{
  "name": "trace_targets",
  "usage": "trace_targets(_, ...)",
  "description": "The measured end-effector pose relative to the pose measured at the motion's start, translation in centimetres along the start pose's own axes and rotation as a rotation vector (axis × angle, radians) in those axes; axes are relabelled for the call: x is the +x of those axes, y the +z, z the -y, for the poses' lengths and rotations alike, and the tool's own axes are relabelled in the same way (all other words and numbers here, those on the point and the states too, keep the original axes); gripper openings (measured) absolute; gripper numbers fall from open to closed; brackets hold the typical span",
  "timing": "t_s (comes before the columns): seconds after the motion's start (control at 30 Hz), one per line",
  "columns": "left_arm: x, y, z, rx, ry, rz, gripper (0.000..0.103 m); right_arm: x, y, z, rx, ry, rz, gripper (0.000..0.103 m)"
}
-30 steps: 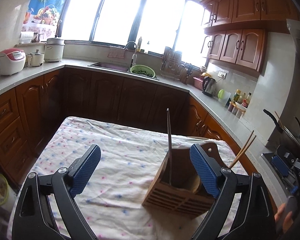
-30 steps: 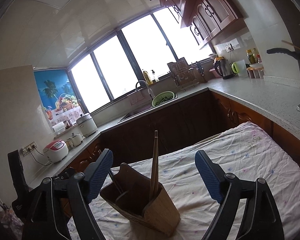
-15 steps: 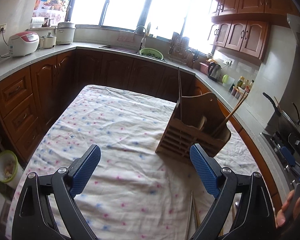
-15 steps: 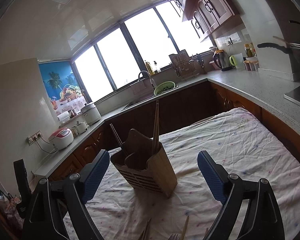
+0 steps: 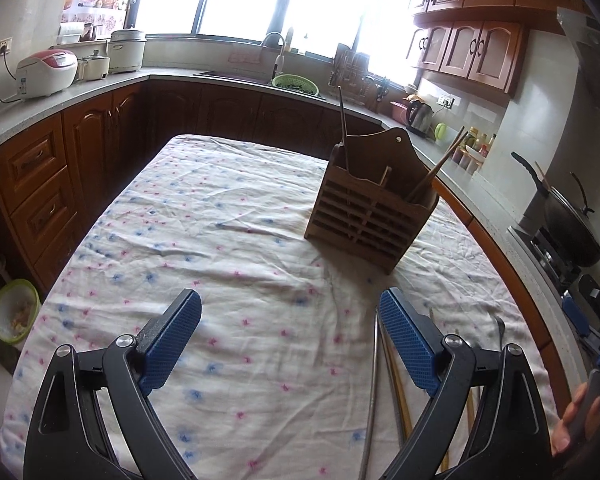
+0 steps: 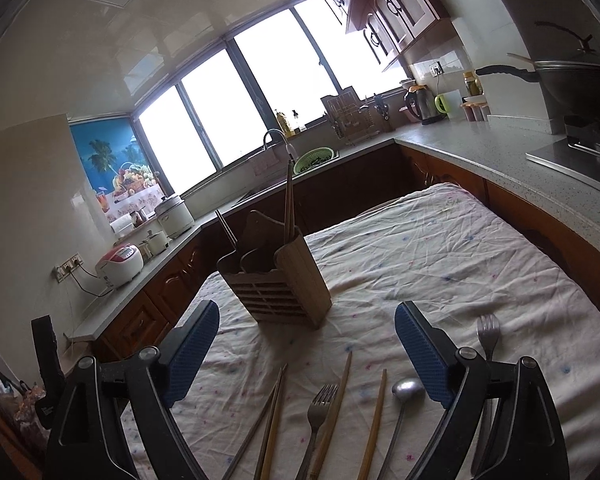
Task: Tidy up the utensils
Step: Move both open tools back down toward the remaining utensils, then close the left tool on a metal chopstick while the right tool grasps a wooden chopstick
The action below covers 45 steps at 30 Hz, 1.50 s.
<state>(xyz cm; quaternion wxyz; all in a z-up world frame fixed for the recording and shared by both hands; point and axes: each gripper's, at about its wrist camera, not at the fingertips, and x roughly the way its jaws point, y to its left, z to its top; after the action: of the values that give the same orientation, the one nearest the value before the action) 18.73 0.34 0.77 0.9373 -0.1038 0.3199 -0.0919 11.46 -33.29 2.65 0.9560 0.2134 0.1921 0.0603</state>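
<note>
A slatted wooden utensil holder (image 5: 370, 210) (image 6: 278, 278) stands on the flowered tablecloth with chopsticks (image 6: 288, 204) upright in it. Loose utensils lie on the cloth near me: wooden chopsticks (image 6: 274, 416), a metal fork (image 6: 320, 404), a spoon (image 6: 406, 390) and a second fork (image 6: 487, 332). My right gripper (image 6: 306, 354) hovers open above them, nothing between its blue pads. My left gripper (image 5: 290, 338) is open too, over bare cloth, with a metal rod and chopsticks (image 5: 374, 380) beside its right finger.
The table (image 5: 220, 208) is ringed by wooden cabinets and a grey counter (image 6: 500, 152). A wok (image 5: 572, 228) sits on the stove at the right. Rice cookers (image 5: 46, 72), a sink with a green colander (image 5: 296, 82) and a kettle (image 6: 418, 104) line the counter.
Both grippers have pulled back from the holder and tilted down. The holder now sits farther off, and the loose utensils on the cloth have come into view.
</note>
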Motion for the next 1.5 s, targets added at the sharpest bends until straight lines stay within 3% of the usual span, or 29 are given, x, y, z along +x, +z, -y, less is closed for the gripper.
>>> trace_targets(0.57, 0.4, -3.6, 2.3, 0.075, -0.010, -0.078, 0.093, -1.5, -3.9, 1.4, 0.012, -0.008, -0.068, 0.091)
trace_targets(0.83, 3.0, -4.8, 4.6, 0.179, -0.013, -0.169, 0.093, -0.6, -4.7, 2.0, 0.021, -0.013, -0.112, 0.091)
trace_targets(1.0, 5.6, -5.9, 6.5, 0.278, 0.025, -0.230, 0.093, 0.3, -4.9, 2.0, 0.013, -0.009, -0.142, 0.090)
trace_targets(1.1, 7.0, -6.5, 7.5, 0.323, 0.035, -0.263, 0.084, 1.4, -5.3, 2.1, 0.005, -0.001, -0.179, 0.090)
trace_targets(1.33, 10.3, -6.8, 8.9, 0.376, 0.071, -0.310, 0.069, 4.4, -6.3, 3.0, 0.024, -0.012, -0.280, 0.073)
trace_targets(1.5, 10.5, -6.3, 7.5, 0.354, 0.104, -0.313, 0.067, 6.2, -6.8, 3.0, 0.007, -0.033, -0.339, 0.051)
